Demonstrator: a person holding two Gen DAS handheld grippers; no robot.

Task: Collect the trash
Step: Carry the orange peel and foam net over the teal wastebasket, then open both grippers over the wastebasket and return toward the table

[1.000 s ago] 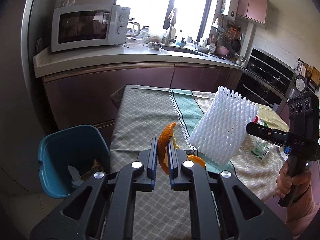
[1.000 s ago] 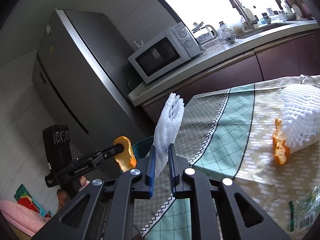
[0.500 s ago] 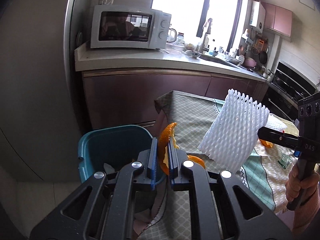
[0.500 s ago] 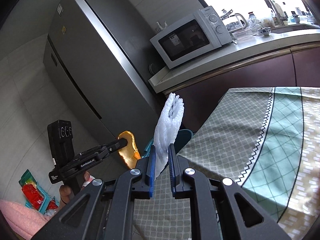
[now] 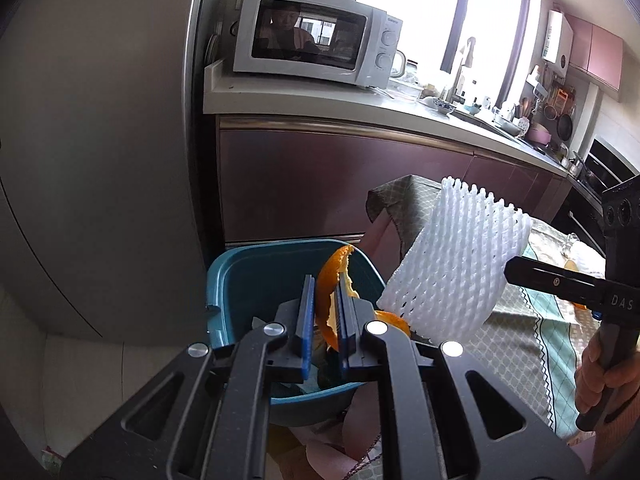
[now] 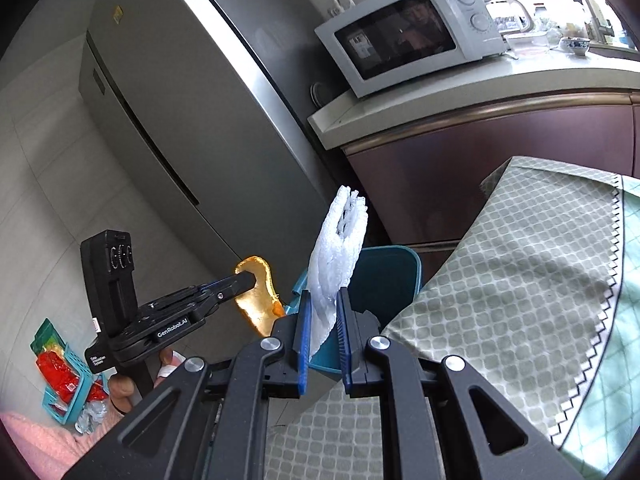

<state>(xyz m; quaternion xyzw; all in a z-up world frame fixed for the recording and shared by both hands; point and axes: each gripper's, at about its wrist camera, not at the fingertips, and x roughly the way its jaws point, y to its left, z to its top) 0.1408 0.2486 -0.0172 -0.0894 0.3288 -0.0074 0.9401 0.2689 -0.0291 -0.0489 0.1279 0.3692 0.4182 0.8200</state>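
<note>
Left wrist view: the left gripper (image 5: 324, 312), clamping a curled orange peel (image 5: 330, 280), is now hanging over the teal plastic bin (image 5: 240, 276) instead of the table (image 5: 516, 344). The right gripper (image 6: 323, 336), pinching a white foam fruit net (image 6: 340, 248), is trailing beside it; release looks imminent.

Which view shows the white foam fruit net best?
The left wrist view: the foam fruit net faces the camera broadside, mesh pattern and full outline clear, pinched by the right gripper. The right wrist view shows it only edge-on, a thin strip between that gripper's fingers.
</note>
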